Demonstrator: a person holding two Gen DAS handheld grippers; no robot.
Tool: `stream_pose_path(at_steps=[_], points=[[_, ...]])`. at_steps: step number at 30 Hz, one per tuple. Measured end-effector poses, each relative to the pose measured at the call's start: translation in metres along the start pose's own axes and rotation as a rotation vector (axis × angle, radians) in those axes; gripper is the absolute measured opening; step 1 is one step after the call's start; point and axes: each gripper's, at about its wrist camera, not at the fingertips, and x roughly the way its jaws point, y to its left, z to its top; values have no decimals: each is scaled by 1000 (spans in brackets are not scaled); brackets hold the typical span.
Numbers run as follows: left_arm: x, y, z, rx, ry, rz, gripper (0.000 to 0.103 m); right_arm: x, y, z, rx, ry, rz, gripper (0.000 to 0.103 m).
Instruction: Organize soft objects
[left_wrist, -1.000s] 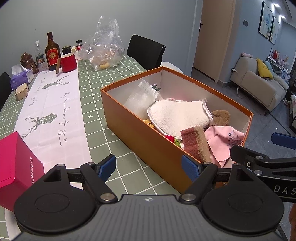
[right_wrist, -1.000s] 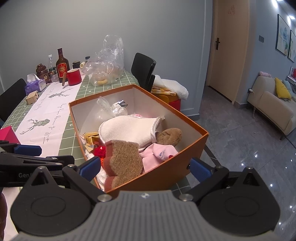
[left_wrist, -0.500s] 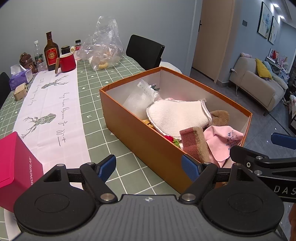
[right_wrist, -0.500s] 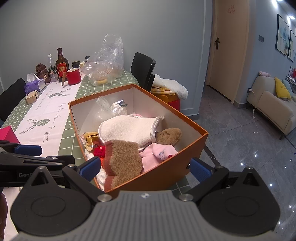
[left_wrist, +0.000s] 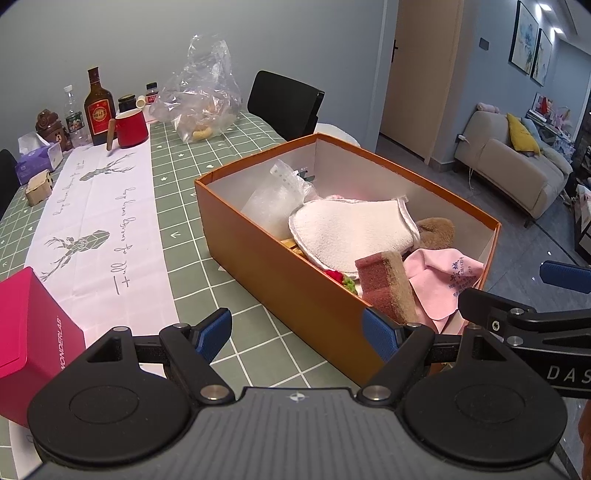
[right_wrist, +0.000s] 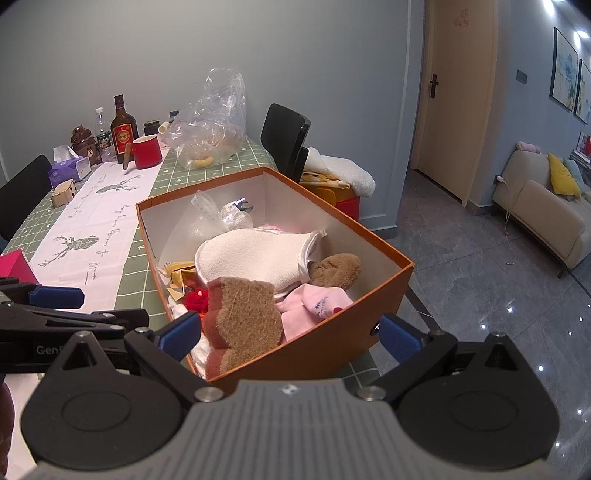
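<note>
Left wrist view: an open orange box (left_wrist: 295, 284) sits on the counter (left_wrist: 184, 236) near its right edge, holding a heap of soft things. On top lies a white terry mitt (left_wrist: 351, 230). Just beside it, toward the near end of the box, a red-and-tan scouring sponge (left_wrist: 386, 284) stands tilted on edge, leaning on a pink cloth (left_wrist: 443, 280) with blue print. A brown plush toy (left_wrist: 437, 230) peeks out from under the mitt's cuff, against the box's right wall. A clear plastic bag (left_wrist: 275, 199) fills the far end of the box. Something small and red (left_wrist: 334, 275) shows between mitt and sponge; what it is cannot be told.

The left claw (left_wrist: 297, 334) hovers over the counter at the box's near left corner, its blue-padded jaws spread wide and holding nothing. The right claw (right_wrist: 290, 334) hangs at the near end of the box, above the sponge, jaws likewise wide apart and empty.

Outward on the counter: a white runner (left_wrist: 99, 218) with grey deer prints lies along the green checked cloth, left of the box. A magenta box (left_wrist: 33, 321) stands at the near left edge. At the far end are a red mug (left_wrist: 129, 127), a brown bottle (left_wrist: 98, 107), a crumpled clear bag (left_wrist: 203, 96), a purple tissue pack (left_wrist: 37, 162) and a small wooden box (left_wrist: 38, 188). A black chair (left_wrist: 284, 103) stands past the far right corner.
</note>
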Motion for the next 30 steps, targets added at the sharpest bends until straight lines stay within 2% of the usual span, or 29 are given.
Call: stream_pose_path(at_steps=[25,30], points=[[1,1,0,-34,12,-49,94,-2,-8,1,16,-5,-1,100],[-2,-1,-2,-28,-30,-57,94,-4,-10,1,20,-8,6,100]])
